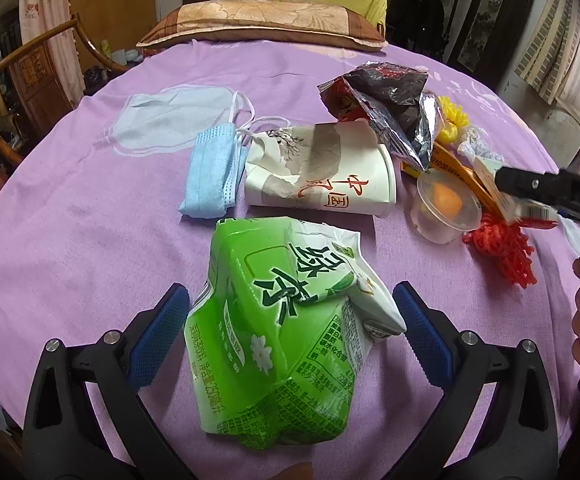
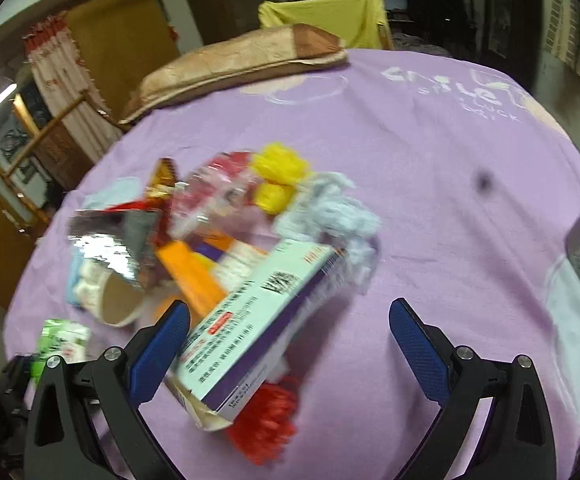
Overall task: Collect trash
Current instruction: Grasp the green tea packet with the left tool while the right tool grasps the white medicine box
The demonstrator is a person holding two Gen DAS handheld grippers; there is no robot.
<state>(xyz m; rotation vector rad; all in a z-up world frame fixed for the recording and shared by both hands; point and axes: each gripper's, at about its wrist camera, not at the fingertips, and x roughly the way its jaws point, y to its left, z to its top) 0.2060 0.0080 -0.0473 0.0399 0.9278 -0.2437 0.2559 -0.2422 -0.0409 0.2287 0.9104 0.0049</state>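
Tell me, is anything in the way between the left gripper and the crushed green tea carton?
Nothing visible is. The green tea carton already sits between the open blue pads of the left gripper, with only purple bedsheet around it. The paper cup and face mask lie beyond it.

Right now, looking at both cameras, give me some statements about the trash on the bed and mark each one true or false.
1. The green carton sits between the left gripper's open fingers. True.
2. The paper cup stands upright. False: it lies on its side, crumpled.
3. The blue mask lies left of the cup. True.
4. The right gripper is shut on the white box. False: its fingers are spread wide; the box lies against only one of them.
5. The bedsheet is green. False: it is purple.
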